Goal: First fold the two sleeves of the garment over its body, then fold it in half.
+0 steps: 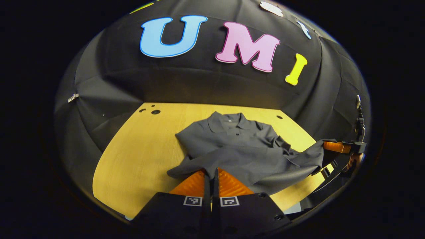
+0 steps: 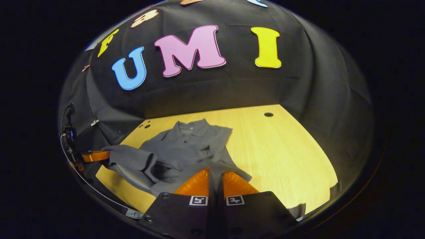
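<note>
Both grippers point(image 1: 211, 172) point(image 2: 215, 172) clamp shirt point(image 1: 232, 146) hem; collar points toward wall.

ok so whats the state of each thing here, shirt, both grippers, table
shirt: collar end flat on the table, hem end lifted by both grippers, sleeves look folded in
left gripper: fingers shut on the shirt's hem
right gripper: fingers shut on the shirt's hem
table: bare wood beside the shirt
</note>
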Demonstrator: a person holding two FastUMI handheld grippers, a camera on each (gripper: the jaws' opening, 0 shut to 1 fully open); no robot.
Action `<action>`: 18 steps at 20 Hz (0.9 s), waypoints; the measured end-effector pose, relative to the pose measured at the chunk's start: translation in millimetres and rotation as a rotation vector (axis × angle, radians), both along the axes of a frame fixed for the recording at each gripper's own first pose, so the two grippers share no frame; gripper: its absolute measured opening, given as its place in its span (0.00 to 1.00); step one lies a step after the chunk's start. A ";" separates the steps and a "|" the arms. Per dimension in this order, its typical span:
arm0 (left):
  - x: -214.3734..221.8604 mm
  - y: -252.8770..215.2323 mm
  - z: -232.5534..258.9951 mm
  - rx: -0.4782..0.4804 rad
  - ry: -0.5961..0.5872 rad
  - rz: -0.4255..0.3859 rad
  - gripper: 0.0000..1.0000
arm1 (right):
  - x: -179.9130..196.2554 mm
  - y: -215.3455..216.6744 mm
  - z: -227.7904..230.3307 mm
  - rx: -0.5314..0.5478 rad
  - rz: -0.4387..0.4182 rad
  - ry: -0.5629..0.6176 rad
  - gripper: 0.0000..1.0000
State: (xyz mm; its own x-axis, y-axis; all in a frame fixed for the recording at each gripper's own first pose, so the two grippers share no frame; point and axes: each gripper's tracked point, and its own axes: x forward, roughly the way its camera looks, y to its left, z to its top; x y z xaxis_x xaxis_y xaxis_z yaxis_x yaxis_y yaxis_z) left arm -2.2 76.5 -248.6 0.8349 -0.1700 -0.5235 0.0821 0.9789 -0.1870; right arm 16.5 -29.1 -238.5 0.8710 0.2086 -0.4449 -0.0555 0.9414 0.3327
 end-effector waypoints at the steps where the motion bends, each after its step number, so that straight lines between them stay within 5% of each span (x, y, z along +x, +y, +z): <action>1: 7.9 1.2 4.3 0.000 -0.011 0.005 0.05 | 10.2 -1.4 8.7 -0.002 -0.001 -0.020 0.05; 18: 168.0 29.5 28.5 0.052 -0.153 0.063 0.05 | 181.2 -5.0 17.2 -0.042 -0.015 -0.127 0.05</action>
State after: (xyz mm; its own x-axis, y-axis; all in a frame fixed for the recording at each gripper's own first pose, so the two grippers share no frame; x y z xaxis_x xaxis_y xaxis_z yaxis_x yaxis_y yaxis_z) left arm 165.8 106.1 -220.1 0.9135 -0.0905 -0.3966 0.0436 0.9911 -0.1256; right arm 197.7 -34.1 -221.4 0.9235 0.1789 -0.3393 -0.0808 0.9555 0.2839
